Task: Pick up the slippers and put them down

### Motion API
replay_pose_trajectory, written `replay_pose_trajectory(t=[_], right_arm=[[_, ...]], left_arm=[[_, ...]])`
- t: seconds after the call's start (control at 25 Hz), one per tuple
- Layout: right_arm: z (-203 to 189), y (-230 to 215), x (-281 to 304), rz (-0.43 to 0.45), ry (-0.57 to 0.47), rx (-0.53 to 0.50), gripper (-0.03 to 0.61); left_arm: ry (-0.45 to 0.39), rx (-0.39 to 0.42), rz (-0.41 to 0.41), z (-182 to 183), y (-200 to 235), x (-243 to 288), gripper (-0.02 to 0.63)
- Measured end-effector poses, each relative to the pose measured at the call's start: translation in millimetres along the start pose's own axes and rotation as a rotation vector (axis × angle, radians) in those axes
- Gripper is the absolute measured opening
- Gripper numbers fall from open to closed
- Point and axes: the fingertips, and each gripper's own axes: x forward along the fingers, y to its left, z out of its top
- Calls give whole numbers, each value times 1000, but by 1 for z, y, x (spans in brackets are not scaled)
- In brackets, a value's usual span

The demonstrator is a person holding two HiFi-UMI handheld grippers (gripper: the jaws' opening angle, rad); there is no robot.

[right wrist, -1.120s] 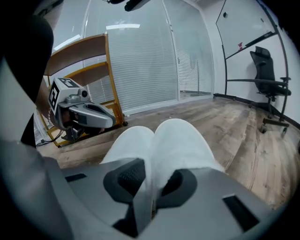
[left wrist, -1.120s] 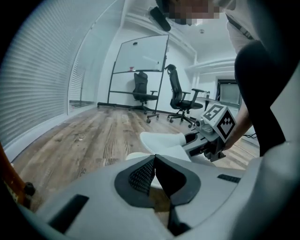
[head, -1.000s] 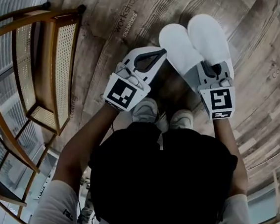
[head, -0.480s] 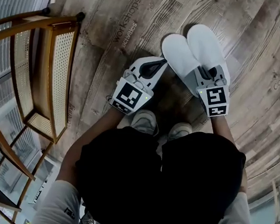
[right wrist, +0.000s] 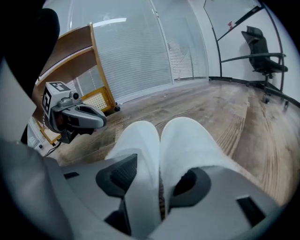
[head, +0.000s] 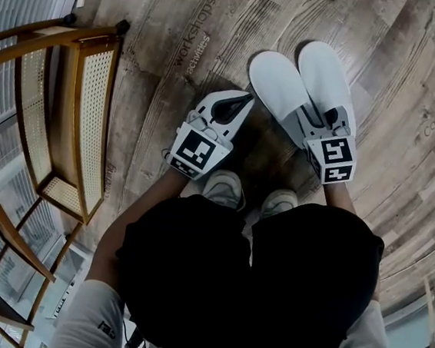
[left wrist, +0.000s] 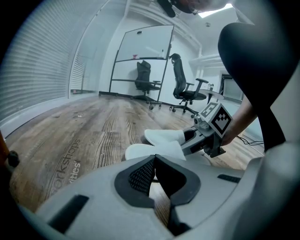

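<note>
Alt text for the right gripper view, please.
Two white fabric slippers lie side by side on the wood-plank floor, heels between the right gripper's tongs, which have just been opening. The left gripper hovers at the picture's left.

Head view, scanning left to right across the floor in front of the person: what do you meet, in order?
Wooden cane-panelled frame → left hand-held gripper → pair of white slippers, lying side by side on the floor.
</note>
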Motion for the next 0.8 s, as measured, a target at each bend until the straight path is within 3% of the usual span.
replay_pose_trajectory(t=[0.52, 0.8], right_arm=[[-17, 1, -17, -32, 42, 67, 241], [-34, -3, -30, -62, 160, 189, 247]], left_arm=[[-1, 6, -9, -2, -3, -3, 12], [6, 4, -7, -5, -2, -6, 12]])
